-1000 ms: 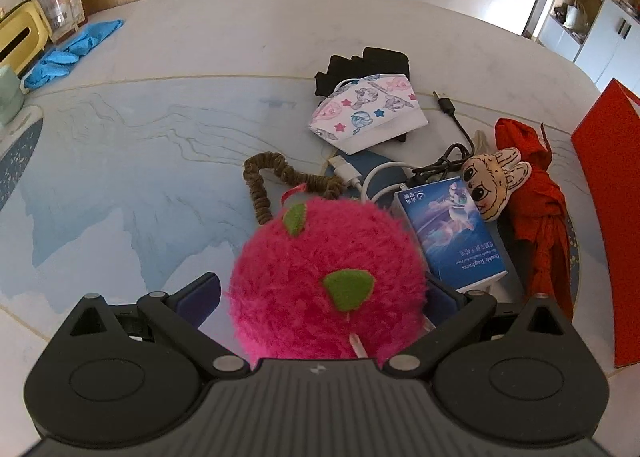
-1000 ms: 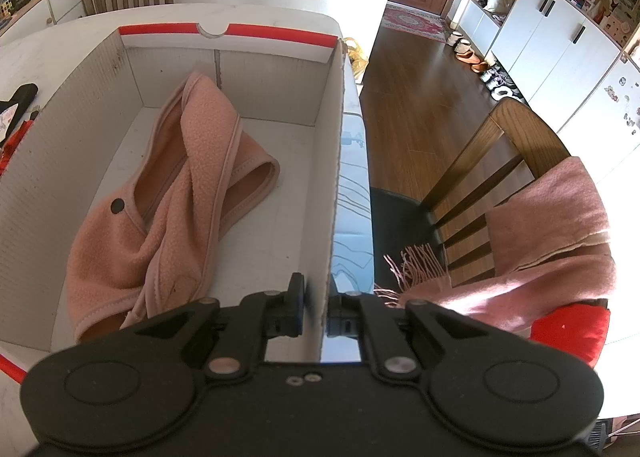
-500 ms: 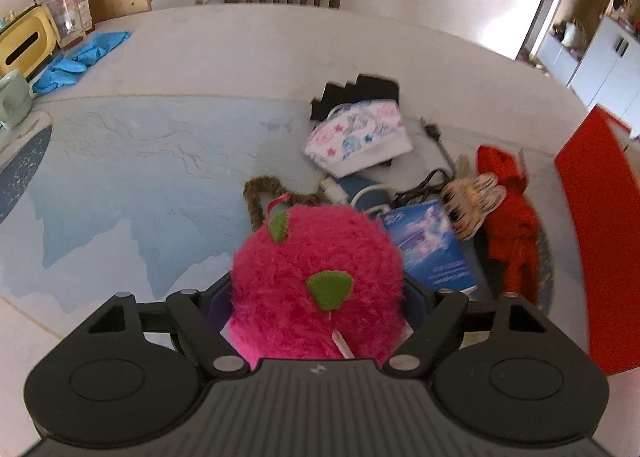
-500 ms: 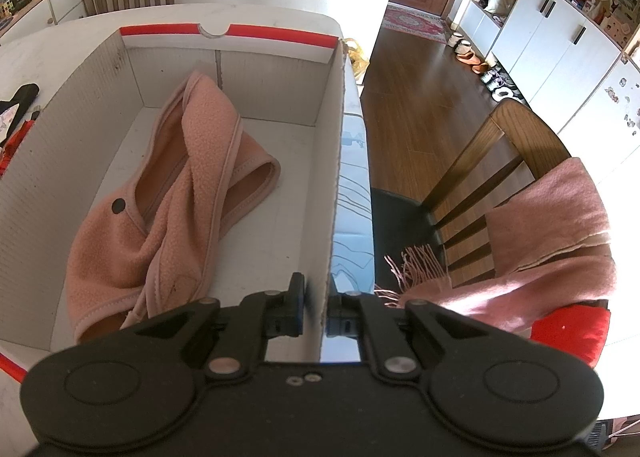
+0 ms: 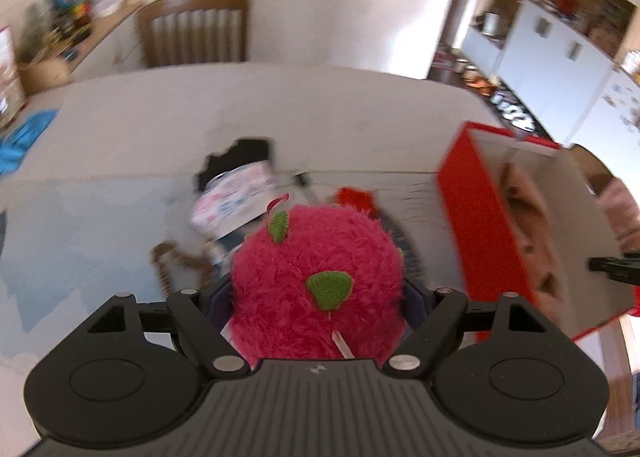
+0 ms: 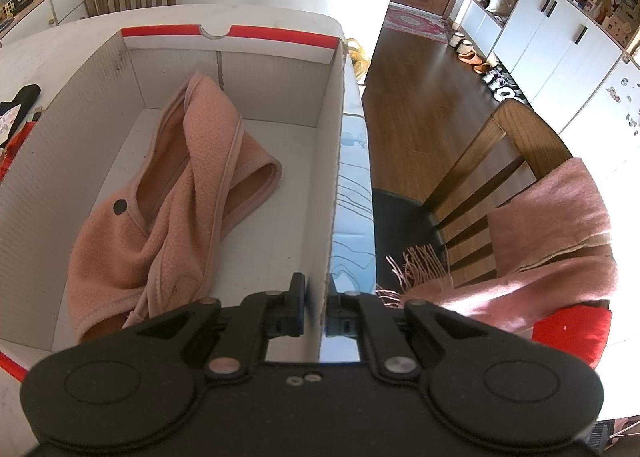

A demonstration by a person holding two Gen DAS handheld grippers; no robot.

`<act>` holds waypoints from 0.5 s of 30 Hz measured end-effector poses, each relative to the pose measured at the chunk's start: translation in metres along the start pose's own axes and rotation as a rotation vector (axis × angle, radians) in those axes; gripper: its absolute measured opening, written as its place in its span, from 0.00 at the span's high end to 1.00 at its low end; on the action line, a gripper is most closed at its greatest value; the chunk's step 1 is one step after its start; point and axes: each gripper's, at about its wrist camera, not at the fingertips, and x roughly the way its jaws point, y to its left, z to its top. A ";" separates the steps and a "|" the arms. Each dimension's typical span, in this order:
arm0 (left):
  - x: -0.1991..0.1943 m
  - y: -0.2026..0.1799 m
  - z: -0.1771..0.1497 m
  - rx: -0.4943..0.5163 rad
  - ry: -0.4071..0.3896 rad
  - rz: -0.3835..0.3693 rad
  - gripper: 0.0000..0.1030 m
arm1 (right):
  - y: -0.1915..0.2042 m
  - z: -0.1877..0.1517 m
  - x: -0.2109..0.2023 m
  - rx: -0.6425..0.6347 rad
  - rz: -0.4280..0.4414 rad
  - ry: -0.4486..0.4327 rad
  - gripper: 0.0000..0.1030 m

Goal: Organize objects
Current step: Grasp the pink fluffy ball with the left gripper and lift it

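Red-sided, white-lined cardboard box [image 6: 132,105] serving as landmark; one salmon-pink fleece garment [image 6: 172,217] already lying inside it. Still waiting outside the box, on the pale table [image 5: 120,125]: a printed fabric mask [image 5: 236,197], a black cloth [image 5: 240,155], a braided brown cord [image 5: 172,257], a red fabric piece [image 5: 356,197].

Left gripper [image 5: 318,297] gripping the fuzzy magenta plush ball with green felt leaves [image 5: 320,277], jaws set wide and pressing its sides; ball riding above the table, beside the box, not yet over it. Right gripper [image 6: 316,309] pinching the box's near wall, jaws almost closed.

Against a second ago: ball was sitting among the clutter with jaws clear of it; now clamped and lifted, box swinging into left view; right gripper unchanged.
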 end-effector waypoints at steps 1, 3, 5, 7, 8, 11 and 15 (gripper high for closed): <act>-0.001 -0.009 0.003 0.021 -0.005 -0.019 0.22 | -0.001 0.000 0.000 0.000 0.002 0.000 0.94; -0.003 -0.027 0.009 0.061 -0.017 -0.051 0.22 | -0.002 0.000 0.001 0.001 0.005 0.002 0.94; -0.004 -0.044 0.014 0.093 -0.026 -0.086 0.22 | -0.002 0.000 0.002 0.000 0.006 0.001 0.94; -0.004 -0.061 0.020 0.126 -0.033 -0.112 0.22 | -0.002 0.000 0.002 0.001 0.006 0.001 0.94; -0.003 -0.068 0.021 0.139 -0.036 -0.123 0.22 | -0.002 0.000 0.002 0.002 0.007 0.002 0.95; -0.003 -0.092 0.028 0.186 -0.042 -0.161 0.22 | -0.003 0.000 0.003 0.005 0.010 0.003 0.95; -0.001 -0.120 0.035 0.242 -0.066 -0.188 0.22 | 0.001 0.001 -0.001 0.006 0.011 0.003 0.95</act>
